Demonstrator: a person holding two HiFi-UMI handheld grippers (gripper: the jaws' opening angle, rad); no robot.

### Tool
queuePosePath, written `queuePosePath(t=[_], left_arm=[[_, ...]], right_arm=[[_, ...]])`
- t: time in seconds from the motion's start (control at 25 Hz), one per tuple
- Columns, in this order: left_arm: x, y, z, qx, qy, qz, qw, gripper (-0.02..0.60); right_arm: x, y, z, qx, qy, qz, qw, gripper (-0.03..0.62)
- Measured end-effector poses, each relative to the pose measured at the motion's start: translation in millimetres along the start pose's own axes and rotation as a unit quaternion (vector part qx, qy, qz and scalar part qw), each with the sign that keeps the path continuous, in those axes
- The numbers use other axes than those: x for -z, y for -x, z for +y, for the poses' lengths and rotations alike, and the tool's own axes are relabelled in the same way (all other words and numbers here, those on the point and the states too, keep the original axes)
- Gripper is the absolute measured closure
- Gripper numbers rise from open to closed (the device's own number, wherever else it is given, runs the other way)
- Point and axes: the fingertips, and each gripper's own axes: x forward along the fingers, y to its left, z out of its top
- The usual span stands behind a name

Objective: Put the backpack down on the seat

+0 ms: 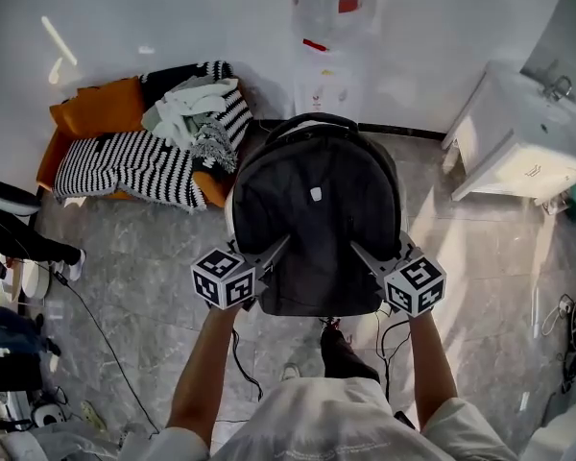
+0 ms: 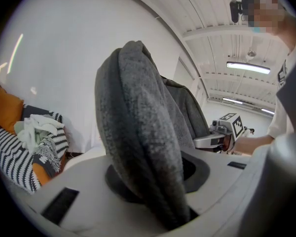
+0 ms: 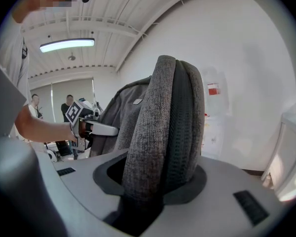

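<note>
A dark grey backpack [image 1: 317, 229] hangs upright between my two grippers, its top handle toward the wall. My left gripper [image 1: 269, 253] is shut on its left shoulder strap [image 2: 138, 132], which fills the left gripper view and passes down between the jaws. My right gripper [image 1: 370, 257] is shut on the right shoulder strap [image 3: 163, 132] in the same way. A thin white edge [image 1: 231, 209] shows beside the backpack; I cannot tell whether it is the seat. Each gripper view shows the other gripper across the bag: the right gripper [image 2: 222, 137] and the left gripper [image 3: 96, 127].
An orange sofa [image 1: 77, 113] with a striped blanket and clothes stands at the back left. A white cabinet with a sink [image 1: 518, 142] is at the right. A water dispenser [image 1: 331, 56] is against the wall. Cables [image 1: 106, 344] lie on the grey floor.
</note>
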Motion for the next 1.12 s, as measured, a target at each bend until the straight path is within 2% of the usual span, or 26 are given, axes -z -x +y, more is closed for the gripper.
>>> queuePosePath(t=[0.6, 0.84, 1.12], left_arm=[[3.3, -82.8, 52.7, -0.031, 0.041, 0.005, 0.9987, 0.456], [11.7, -101.2, 89.1, -0.047, 0.057, 0.010, 0.9972, 0.456], [42.1, -116.5, 136.0, -0.040, 0.074, 0.021, 0.9963, 0.453]], right_arm=[[8.9, -54.9, -94.0, -0.041, 0.001, 0.031, 0.999, 0.445], [15.9, -93.8, -116.3, -0.051, -0.002, 0.047, 0.998, 0.445], [43.9, -140.9, -128.2, -0.047, -0.015, 0.068, 0.996, 0.445]])
